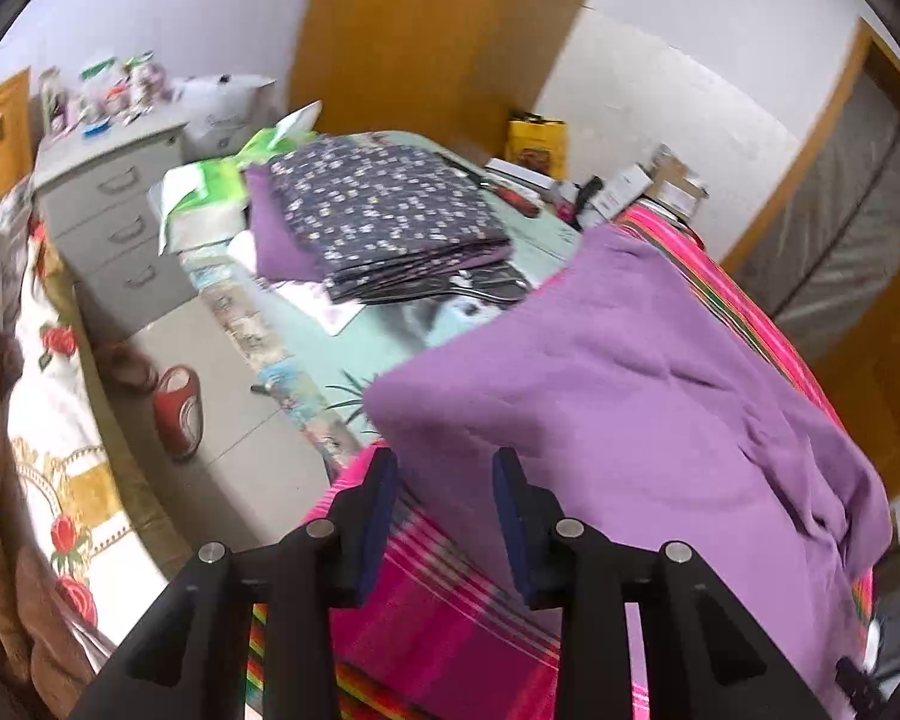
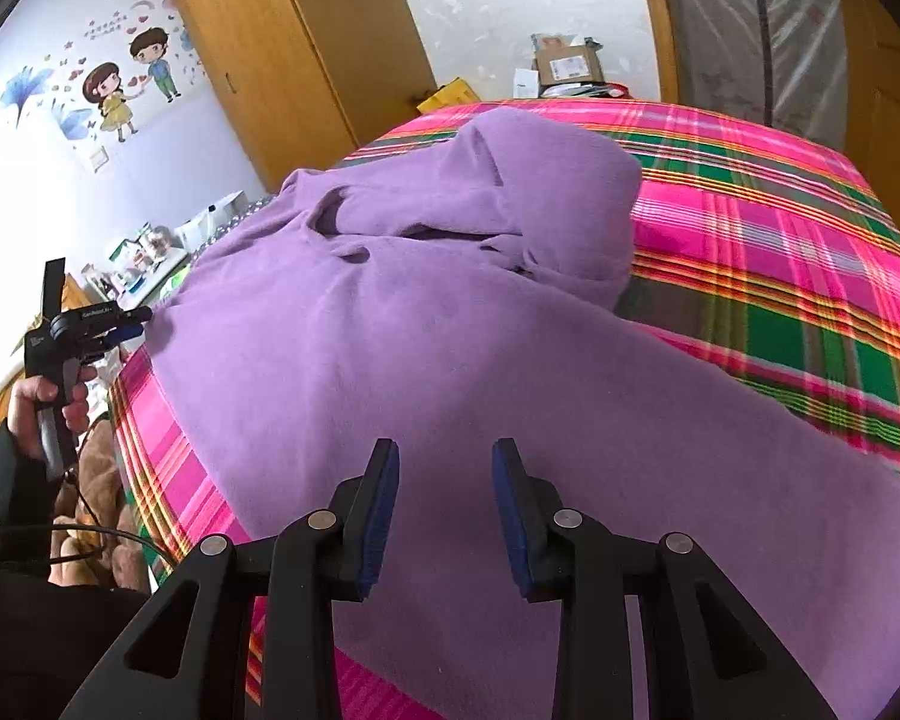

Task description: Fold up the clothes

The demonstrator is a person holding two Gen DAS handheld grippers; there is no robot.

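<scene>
Both the left gripper and right gripper stand open and empty above the purple fleece garment spread across the pink plaid cloth surface.

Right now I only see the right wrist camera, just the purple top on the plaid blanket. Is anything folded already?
Observer: Yes. The left wrist view shows a folded dark floral cloth stacked on a table beyond the purple top.
Operator: Is the left gripper holding anything?
Observer: No. The left gripper has its jaws open, with nothing pinched in them.
Operator: Is anything on the floor?
Observer: A red slipper lies on the floor tiles beside the table.
</scene>
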